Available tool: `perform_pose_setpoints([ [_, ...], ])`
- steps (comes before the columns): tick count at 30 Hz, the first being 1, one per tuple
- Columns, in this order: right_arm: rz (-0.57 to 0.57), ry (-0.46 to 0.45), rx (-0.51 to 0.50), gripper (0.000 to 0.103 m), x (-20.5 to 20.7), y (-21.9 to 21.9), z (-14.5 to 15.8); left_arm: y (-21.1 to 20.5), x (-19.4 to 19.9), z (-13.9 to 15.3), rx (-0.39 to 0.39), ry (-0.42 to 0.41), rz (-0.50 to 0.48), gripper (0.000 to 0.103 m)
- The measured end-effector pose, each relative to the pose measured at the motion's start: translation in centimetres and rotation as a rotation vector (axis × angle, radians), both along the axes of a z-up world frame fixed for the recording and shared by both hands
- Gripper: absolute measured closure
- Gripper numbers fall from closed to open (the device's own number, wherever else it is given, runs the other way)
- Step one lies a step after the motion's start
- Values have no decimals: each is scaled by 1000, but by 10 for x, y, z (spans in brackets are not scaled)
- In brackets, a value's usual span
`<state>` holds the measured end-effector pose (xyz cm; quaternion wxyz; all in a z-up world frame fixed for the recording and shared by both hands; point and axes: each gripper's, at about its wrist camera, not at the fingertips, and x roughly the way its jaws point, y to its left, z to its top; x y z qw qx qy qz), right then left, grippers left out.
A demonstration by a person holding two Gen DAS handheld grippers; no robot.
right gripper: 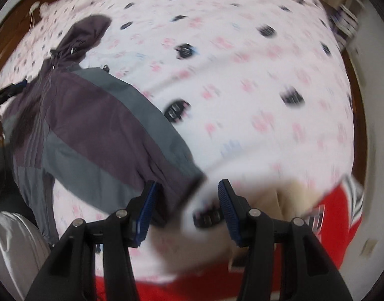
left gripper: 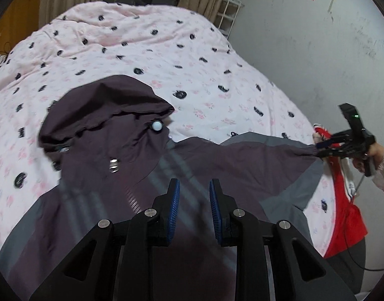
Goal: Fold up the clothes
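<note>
A dark purple and grey hooded jacket (left gripper: 111, 145) lies spread on the pink patterned bed cover (left gripper: 192, 50), hood pointing away. My left gripper (left gripper: 194, 183) hovers over the jacket's chest, blue pads apart with nothing between them. One sleeve (left gripper: 254, 155) stretches right to my right gripper (left gripper: 320, 148), held by a hand (left gripper: 375, 150). In the right wrist view, blurred, the right gripper (right gripper: 187, 185) stands wide. The sleeve cuff (right gripper: 184, 178) lies by its left pad, and bed cover (right gripper: 267, 75) shows between the cuff and the right pad. The jacket (right gripper: 91, 115) runs away to the upper left.
A red garment (left gripper: 347, 213) hangs over the bed's right edge, also seen in the right wrist view (right gripper: 337, 213) next to something cream-coloured (right gripper: 292, 195). A white wire shelf (left gripper: 229, 12) and a white wall stand beyond the bed. Curtains hang at the far end.
</note>
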<state>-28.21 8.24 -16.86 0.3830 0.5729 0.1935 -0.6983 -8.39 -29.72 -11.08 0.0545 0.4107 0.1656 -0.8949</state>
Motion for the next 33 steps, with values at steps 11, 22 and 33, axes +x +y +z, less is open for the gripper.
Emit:
perform_pose_setpoints([
  [11,-301,-342,-299,49,3,56,-25,-5,-18,-8,33,-7,16,82],
  [22,-476,-487,-411,36,11,58,-38,-1,-12,4,56,36,17,71],
  [33,-598,-420,-465,69,21,65,-29,-2,-5,-2,72,-2,40,70],
])
